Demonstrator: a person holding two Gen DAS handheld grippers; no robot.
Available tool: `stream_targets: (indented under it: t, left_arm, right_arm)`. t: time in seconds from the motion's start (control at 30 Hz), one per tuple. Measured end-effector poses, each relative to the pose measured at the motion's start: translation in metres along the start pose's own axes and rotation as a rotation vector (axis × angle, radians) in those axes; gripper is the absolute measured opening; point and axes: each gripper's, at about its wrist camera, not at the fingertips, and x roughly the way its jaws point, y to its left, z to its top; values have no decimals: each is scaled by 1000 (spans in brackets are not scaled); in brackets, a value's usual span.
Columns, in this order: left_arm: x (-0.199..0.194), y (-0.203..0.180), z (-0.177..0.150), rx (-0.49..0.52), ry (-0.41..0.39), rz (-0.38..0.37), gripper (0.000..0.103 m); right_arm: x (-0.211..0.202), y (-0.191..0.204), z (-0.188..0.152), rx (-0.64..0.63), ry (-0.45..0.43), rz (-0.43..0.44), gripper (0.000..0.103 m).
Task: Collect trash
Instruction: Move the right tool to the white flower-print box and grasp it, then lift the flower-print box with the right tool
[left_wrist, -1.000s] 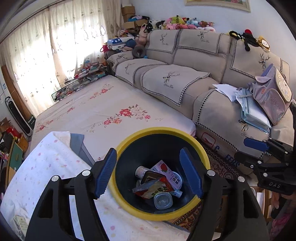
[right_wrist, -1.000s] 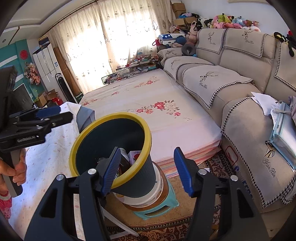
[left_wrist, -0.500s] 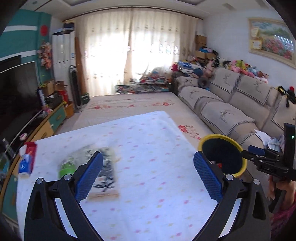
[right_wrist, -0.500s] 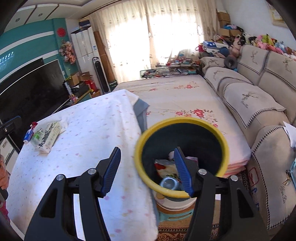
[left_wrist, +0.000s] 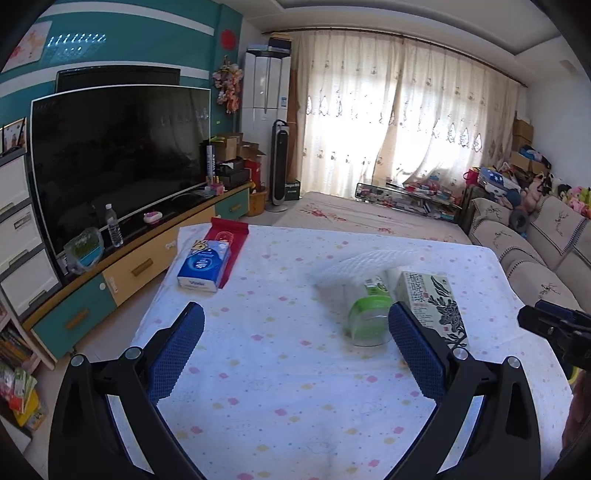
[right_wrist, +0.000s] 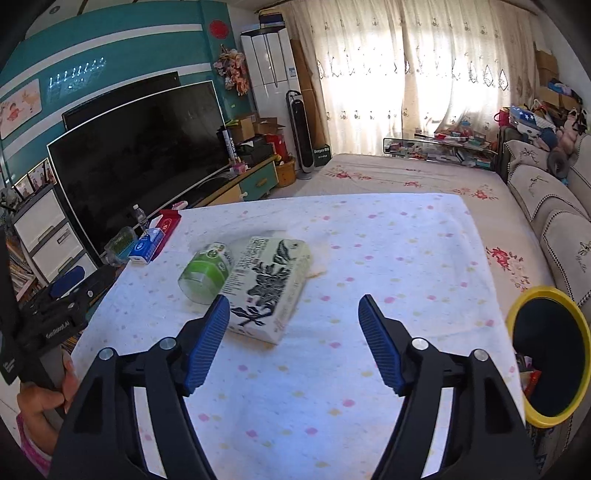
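Left wrist view: the left gripper (left_wrist: 295, 354) hung with jaws apart and empty over the dotted white table (left_wrist: 280, 391), television (left_wrist: 118, 155) and curtains (left_wrist: 406, 122) beyond. A green-labelled jar (left_wrist: 367, 317) lay just ahead of its right finger, beside a printed carton (left_wrist: 432, 306).

Right wrist view: the right gripper (right_wrist: 293, 339) was spread wide, empty; the carton (right_wrist: 269, 288) lay at its left fingertip, the yellow-rimmed bin (right_wrist: 550, 356) to its right.
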Motion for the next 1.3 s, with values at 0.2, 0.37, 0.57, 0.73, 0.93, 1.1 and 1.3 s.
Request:
stream_targets:
  t: [0.2, 0.37, 0.57, 0.73, 0.93, 1.1, 1.3]
  left_arm:
    - [-7, 9, -5, -37, -19, 30, 98]
    - [-7, 2, -6, -53, 4, -1, 98]
    - [-8, -2, -6, -56, 2, -32, 98]
    - [-7, -4, -8, -65, 10, -40, 98]
    - [-6, -8, -9, -47, 6, -38, 98]
    - [-3, -11, -11, -30, 9, -31, 98]
    - [-1, -11, -11, -31, 10, -24, 98]
  right_arm:
    - [53, 38, -3, -9, 63, -63, 81]
    - [80, 47, -9, 11, 101, -135, 81]
    - [100, 48, -11, 25, 133, -204, 81]
    - [110, 48, -14, 49, 149, -211, 81]
    - [101, 45, -14, 50, 110, -203, 72]
    - [77, 40, -12, 46, 77, -163, 71]
    - [38, 23, -17, 78, 72, -69, 70]
